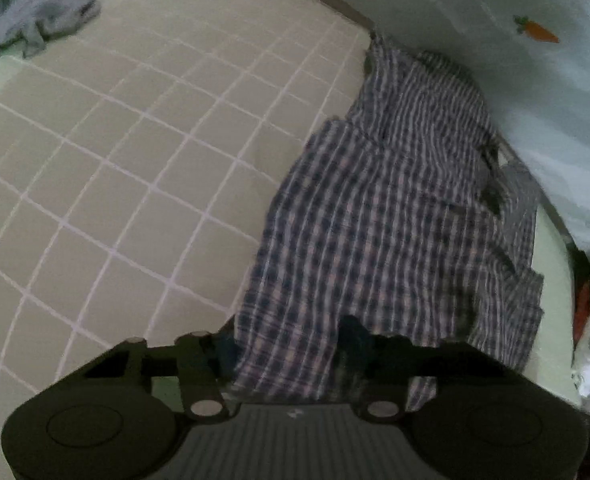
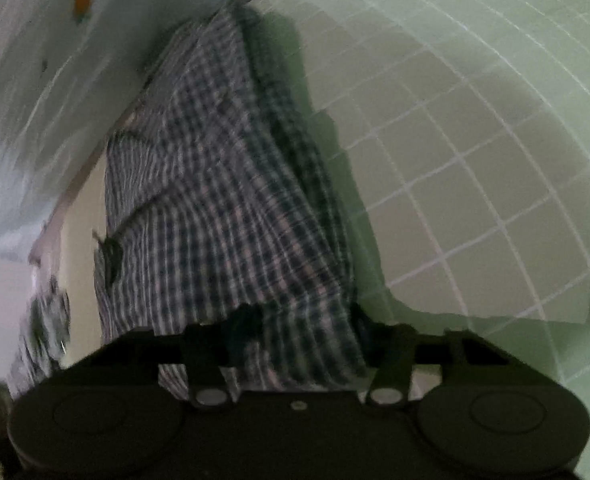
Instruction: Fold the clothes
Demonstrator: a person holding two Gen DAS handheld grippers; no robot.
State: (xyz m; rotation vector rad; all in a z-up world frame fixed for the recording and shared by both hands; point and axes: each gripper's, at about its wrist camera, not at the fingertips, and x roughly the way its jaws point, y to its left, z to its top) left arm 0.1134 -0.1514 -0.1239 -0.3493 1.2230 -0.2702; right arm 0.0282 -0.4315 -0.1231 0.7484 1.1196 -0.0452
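1. The left gripper [image 1: 291, 344] and the right gripper [image 2: 307, 332] each pinch the near edge of the plaid shirt [image 1: 395, 200], which fills the frame's centre-right on the gridded mat [image 1: 135, 160].
2. Both bites look shallow, so a tug could free the cloth.
3. Uneven pulling could skew the fold.

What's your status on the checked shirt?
Left claw and right claw both clamped on checked shirt. Shirt bunched on gridded mat. Grey garment clear of it.

Grid mat [image 1: 115, 184] lies open; plaid shirt [image 1: 395, 208] and grey clothes [image 1: 35, 12] block its edges.
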